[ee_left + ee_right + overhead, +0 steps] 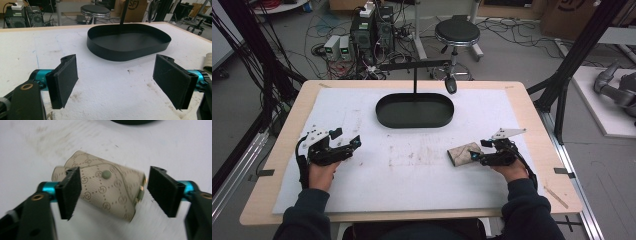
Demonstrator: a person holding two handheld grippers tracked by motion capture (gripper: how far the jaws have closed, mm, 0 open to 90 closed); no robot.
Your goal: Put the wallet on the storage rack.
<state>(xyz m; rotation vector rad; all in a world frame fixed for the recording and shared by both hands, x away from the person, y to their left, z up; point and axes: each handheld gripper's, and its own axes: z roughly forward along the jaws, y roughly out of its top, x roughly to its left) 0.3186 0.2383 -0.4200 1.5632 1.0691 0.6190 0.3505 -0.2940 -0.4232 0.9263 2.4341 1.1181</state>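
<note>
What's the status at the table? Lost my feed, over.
Left gripper open, idle on the mat. Right gripper open, jaws either side of the pouch, not pressing. Pouch lying flat. Tray beyond, nothing in the way.

White mat (412, 175) covers most of the wooden table (282, 150). Black oval tray (415, 110) sits upper centre of the frame, a thin black stand post rising from it. Left gripper (346, 139) at mid left, jaws apart, nothing between them, resting on the mat. Right gripper (479, 149) at mid right, jaws apart, tips just beside the beige patterned pouch (463, 154), which lies flat on the mat right of centre. Black stool (457, 32) on the floor, top centre. Person's dark sleeves enter from the bottom edge.
</note>
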